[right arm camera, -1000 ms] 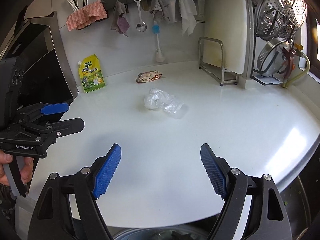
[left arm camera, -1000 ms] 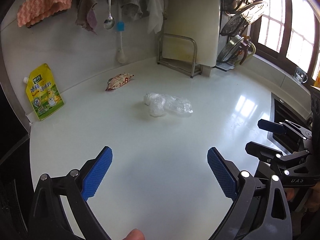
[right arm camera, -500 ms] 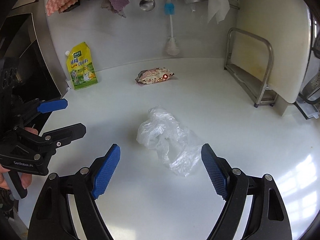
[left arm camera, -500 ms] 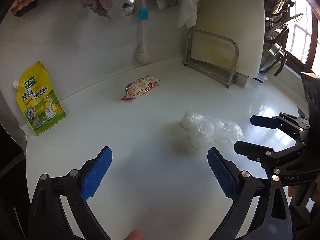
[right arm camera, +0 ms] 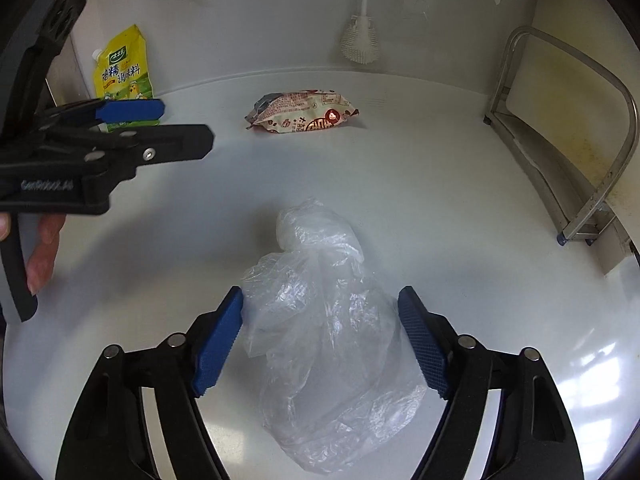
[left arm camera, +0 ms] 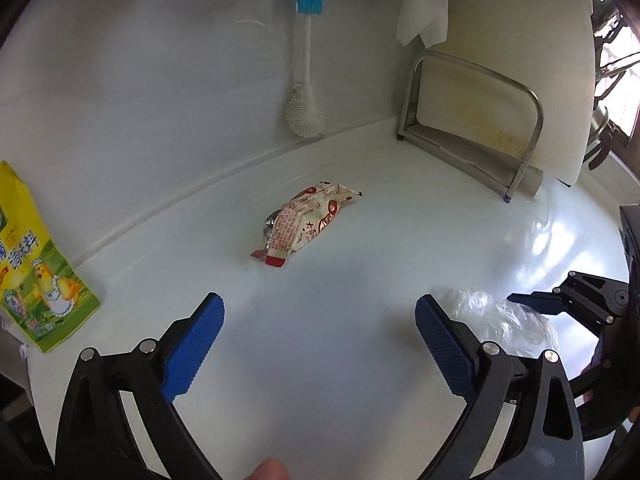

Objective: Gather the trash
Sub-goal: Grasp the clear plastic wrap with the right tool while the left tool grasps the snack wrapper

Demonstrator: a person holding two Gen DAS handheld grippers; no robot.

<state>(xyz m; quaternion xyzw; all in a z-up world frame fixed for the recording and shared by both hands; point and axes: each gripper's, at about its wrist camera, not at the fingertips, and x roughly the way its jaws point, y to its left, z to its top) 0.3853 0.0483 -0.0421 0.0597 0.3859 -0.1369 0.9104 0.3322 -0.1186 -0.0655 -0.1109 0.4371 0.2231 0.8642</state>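
The right gripper (right arm camera: 320, 332), black with blue ribbed pads, is tilted down over a crumpled clear plastic bag (right arm camera: 324, 320) on the glossy white countertop (right arm camera: 460, 200). The bag lies between its two fingers and reaches forward past the tips. The jaws are closing about half spread; the left pad looks to be just at the bag's edge, the right pad beside it, and no firm pinch shows.

The left gripper (left arm camera: 318, 344), of the same make, hangs wide open with nothing between its fingers. Ahead of it, slightly right of its centre line, lies a red-and-white printed snack wrapper (left arm camera: 308, 224), flat on the counter and well apart from the fingertips. The plastic bag sits just outside its right finger.

White lettering on the left gripper's body, seen from the right wrist, reads roughly "GenRobot.AI". A yellow-green stand-up pouch (right arm camera: 124, 76) with Chinese characters leans at the wall, far left. The wrapper's print is too small to read.

Bare counter surrounds both pieces of trash. To the right stands a steel wire rack (right arm camera: 568, 152) holding a white cutting board (left arm camera: 500, 40); a white hanging brush (left arm camera: 304, 100) is at the back wall.
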